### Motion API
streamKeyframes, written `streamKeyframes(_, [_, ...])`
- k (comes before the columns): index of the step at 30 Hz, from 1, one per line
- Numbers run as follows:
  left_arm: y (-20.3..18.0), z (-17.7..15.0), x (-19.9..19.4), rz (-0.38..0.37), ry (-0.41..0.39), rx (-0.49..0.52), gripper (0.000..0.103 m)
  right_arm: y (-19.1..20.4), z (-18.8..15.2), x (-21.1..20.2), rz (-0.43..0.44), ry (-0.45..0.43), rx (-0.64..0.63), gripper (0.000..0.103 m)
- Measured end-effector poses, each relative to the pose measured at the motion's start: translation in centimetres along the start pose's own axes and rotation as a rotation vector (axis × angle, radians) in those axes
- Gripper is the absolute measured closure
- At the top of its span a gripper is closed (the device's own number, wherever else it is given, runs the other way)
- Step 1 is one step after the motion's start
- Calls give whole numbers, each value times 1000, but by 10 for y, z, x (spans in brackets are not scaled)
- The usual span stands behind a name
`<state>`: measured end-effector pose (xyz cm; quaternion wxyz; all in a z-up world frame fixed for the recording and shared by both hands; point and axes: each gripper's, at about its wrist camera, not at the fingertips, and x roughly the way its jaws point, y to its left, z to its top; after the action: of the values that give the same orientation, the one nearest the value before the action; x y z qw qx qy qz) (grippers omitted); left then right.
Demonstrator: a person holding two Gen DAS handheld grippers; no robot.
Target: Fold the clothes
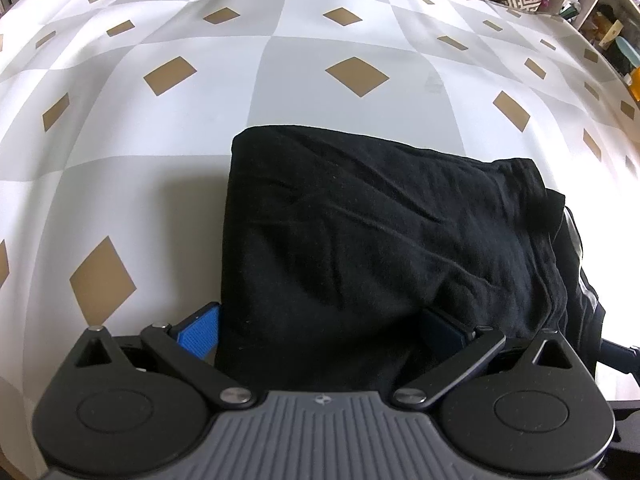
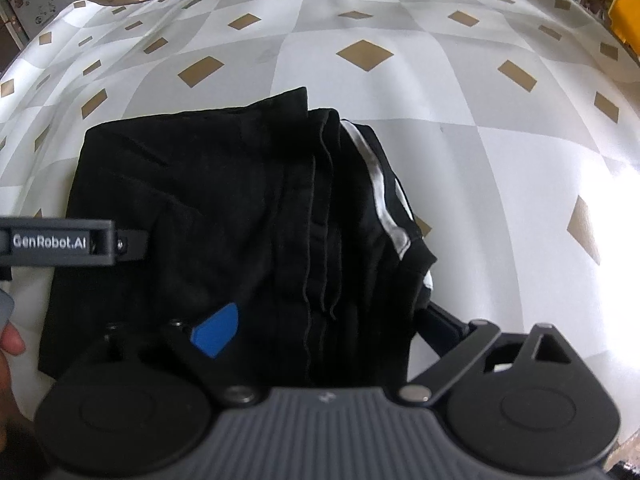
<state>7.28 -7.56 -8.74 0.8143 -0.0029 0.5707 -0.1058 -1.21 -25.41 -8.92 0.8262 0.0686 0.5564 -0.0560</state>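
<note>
left wrist view is showing a broad table cover (image 1: 320, 60) spreading under everything, white and pale grey checks with tan diamonds, and on it a black garment (image 1: 360, 232) is lying folded into a thick, roughly rectangular bundle close to the camera. its cloth is looking soft and matte, with shallow creases running across the top layer, a clean straight fold edge along its left side and a bunched, rounded hem at its right. in the right wrist view the same black garment (image 2: 224, 208) is sitting left of centre, its stacked layers showing as several parallel edges running toward the camera, with a white stripe (image 2: 378, 176) curving down the rightmost layer. the left gripper (image 1: 320, 328) is standing wide apart, the near edge of the bundle lying between its fingers; the blue pad (image 1: 200, 332) of the left finger is sitting just beside the fold edge, and cloth is covering part of the other finger, so whether it is pinching anything i cannot tell. the right gripper (image 2: 320, 332) is likewise spread wide, its blue pad (image 2: 216, 332) lying over the black cloth and its other finger reaching out past the striped edge, nothing visibly pinched. a fingertip (image 2: 10, 340) is showing at the left edge of the right wrist view.
</note>
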Motion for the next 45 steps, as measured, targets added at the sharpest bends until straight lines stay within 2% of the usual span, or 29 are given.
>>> streamKeyframes(10, [-2, -1, 1, 7, -9, 2, 0, 2, -1, 4, -16, -18, -11, 1])
streamKeyframes(14, [-7, -2, 0, -50, -11, 23, 1, 2, 0, 4, -9, -15, -18, 2])
streamKeyframes(16, [-16, -3, 0, -80, -8, 61, 1, 4, 0, 3, 3, -21, -26, 9])
streamKeyframes(19, [-24, -4, 0, -87, -14, 85, 2, 9, -1, 0, 31, -38, -60, 20])
streamKeyframes(22, [-22, -1, -1, -94, -25, 64, 5, 11, 0, -1, 45, -46, -71, 23])
streamKeyframes(25, [-20, 1, -4, -95, -42, 49, 12, 14, 0, -2, 61, -56, -85, 31])
streamKeyframes(30, [-20, 0, -5, -63, -67, 55, 23, 18, 0, -4, 75, -75, -112, 38])
streamKeyframes(37, [-14, 0, -8, -76, -97, 21, 40, 18, 1, -8, 91, -91, -109, 72])
streamKeyframes(41, [-15, 0, -9, -90, -97, 19, 51, 21, 0, -9, 76, -109, -129, 76])
streamKeyframes(45, [-13, 2, -9, -86, -98, 1, 50, 18, 0, -7, 65, -110, -101, 70])
